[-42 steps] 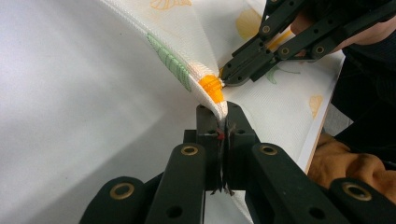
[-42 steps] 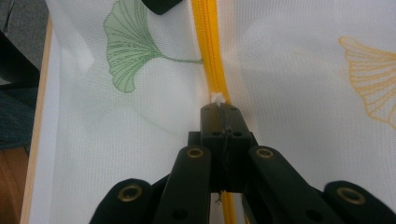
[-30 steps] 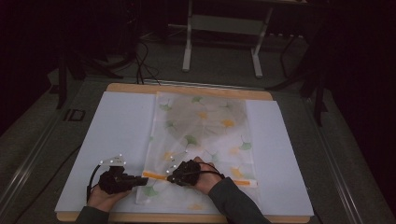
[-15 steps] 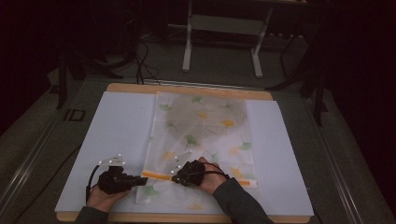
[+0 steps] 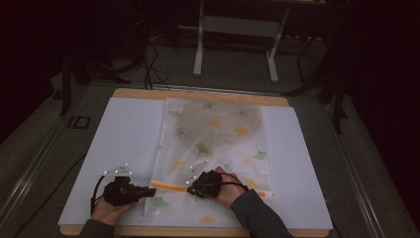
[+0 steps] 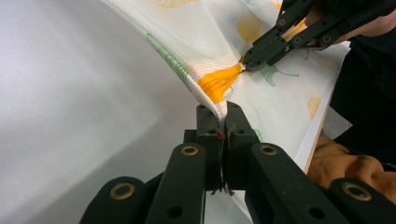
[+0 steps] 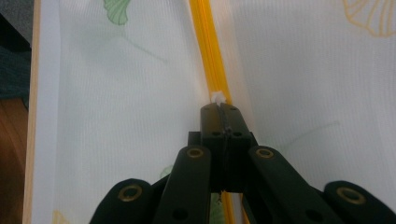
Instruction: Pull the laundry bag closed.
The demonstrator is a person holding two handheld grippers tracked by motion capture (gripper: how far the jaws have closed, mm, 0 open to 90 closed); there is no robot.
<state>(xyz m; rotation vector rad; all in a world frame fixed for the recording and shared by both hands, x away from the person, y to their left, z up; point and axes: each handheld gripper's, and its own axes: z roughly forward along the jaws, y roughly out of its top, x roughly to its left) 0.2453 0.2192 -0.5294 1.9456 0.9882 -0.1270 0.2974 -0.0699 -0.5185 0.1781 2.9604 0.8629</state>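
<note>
A white mesh pouch [image 5: 213, 134] printed with green and yellow leaves lies flat on a white sheet. An orange zipper [image 5: 168, 186] runs across its near end. My left gripper [image 5: 148, 191] is shut on the pouch's left edge at the end of the zipper, with fabric bunched between the jaws [image 6: 218, 114]. My right gripper [image 5: 190, 188] is shut on the zipper's small white pull [image 7: 217, 98], in line with the orange zipper [image 7: 208, 46]. In the left gripper view the right gripper [image 6: 245, 63] pinches the orange zipper [image 6: 219, 79] just beyond my own jaws.
The white sheet [image 5: 124, 134] covers a wooden table whose edge [image 5: 198, 231] runs along the front. A metal stand [image 5: 235, 44] and cables stand on the dark floor behind. White sheet lies free on both sides of the pouch.
The right gripper has edged slightly to the right along the zipper. The left gripper has stayed where it was.
</note>
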